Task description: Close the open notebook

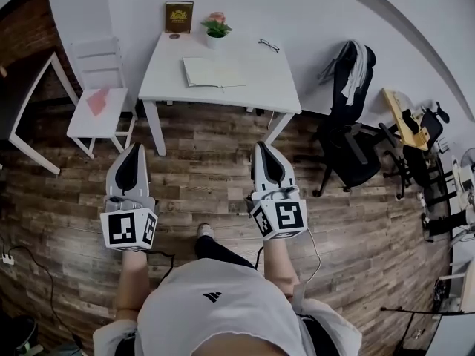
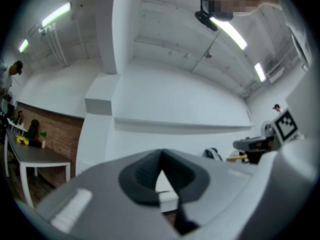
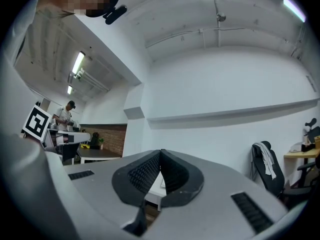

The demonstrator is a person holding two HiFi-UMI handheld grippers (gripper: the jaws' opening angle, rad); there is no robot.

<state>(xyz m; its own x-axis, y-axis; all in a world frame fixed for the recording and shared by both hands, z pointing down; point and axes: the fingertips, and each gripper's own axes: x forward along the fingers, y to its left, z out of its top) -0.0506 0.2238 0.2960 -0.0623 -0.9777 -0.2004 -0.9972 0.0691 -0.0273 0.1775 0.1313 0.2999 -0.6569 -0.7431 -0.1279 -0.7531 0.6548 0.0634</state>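
On wood-plank floor [image 1: 208, 176], white table [image 1: 278, 87] against white wall [image 1: 297, 6], open notebook [image 1: 214, 72]

Both held out ahead, side by side, roughly level: left tool [image 1: 133, 151] and right tool [image 1: 264, 147]. Jaws closed tip to tip, empty.

Table [image 1: 276, 80]: notebook [image 1: 214, 72] at centre; book [image 1: 179, 16] and plant [image 1: 216, 28] behind it; glasses [image 1: 269, 45] back right; chair [image 1: 96, 95] left of table, office chair [image 1: 352, 124] right
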